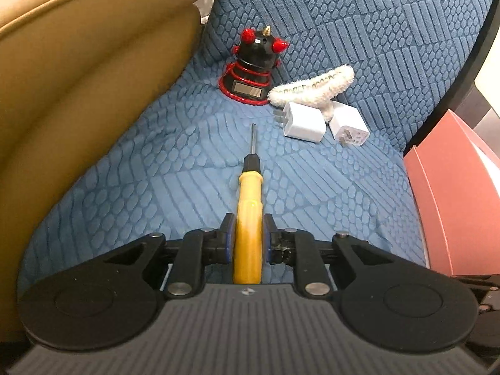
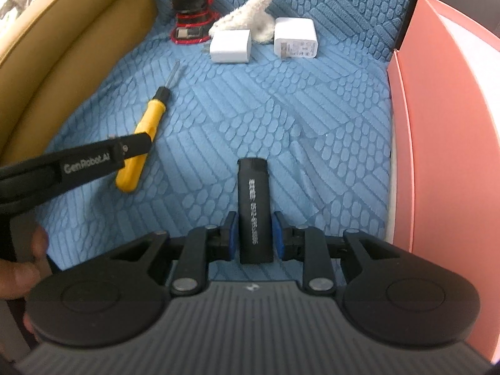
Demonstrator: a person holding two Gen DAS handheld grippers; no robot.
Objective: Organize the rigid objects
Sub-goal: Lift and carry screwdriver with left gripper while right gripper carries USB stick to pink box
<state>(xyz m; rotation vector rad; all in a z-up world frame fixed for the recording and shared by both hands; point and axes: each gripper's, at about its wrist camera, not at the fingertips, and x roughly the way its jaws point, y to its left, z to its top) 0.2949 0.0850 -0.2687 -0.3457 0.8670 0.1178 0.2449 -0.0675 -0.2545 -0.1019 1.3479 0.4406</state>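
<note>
Items in hand: two; none yet sorted.
Left claw (image 1: pixel 248 243) clamps yellow screwdriver (image 1: pixel 249 218); right claw (image 2: pixel 253 239) nearly closed around black lighter (image 2: pixel 253 209); two chargers (image 2: pixel 230 46), figurine (image 2: pixel 189 9) remain on blue cushion (image 2: pixel 281 118).

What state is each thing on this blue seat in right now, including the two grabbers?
Left gripper: shut on the screwdriver handle.
Screwdriver: held, tip pointing toward the toy.
Right gripper: pads at the sides of the black lighter.
Black lighter: between the pads, lengthwise.
Toy figure: standing upright.
Two white chargers: lying loose, side by side.
Fluffy white piece: resting behind the chargers.
Pink box: standing beside the seat.
</note>
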